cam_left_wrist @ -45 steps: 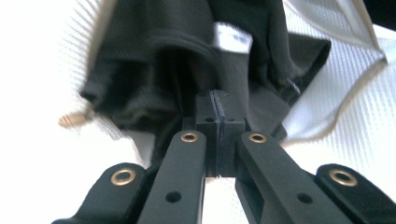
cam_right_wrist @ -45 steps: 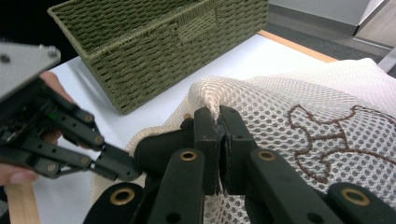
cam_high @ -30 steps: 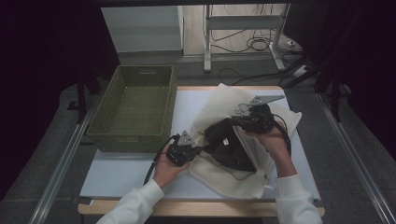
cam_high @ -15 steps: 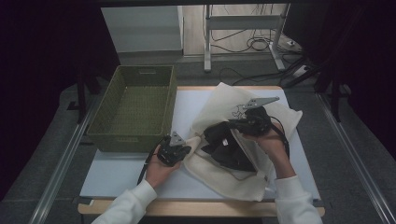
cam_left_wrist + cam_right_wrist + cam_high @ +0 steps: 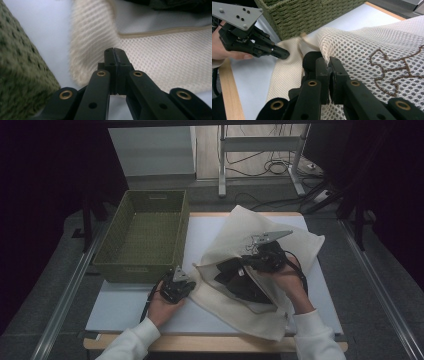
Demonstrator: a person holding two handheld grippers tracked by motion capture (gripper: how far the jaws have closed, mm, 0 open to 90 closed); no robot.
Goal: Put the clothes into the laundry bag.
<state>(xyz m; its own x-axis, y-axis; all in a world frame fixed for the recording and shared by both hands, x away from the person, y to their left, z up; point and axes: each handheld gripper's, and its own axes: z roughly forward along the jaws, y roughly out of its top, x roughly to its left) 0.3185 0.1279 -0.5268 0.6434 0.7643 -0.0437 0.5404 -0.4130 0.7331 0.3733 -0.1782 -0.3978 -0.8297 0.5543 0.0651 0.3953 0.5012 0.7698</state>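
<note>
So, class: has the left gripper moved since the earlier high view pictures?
Yes. The left gripper has shifted left and toward the table's near edge, away from the mesh bag, near the green basket corner.
</note>
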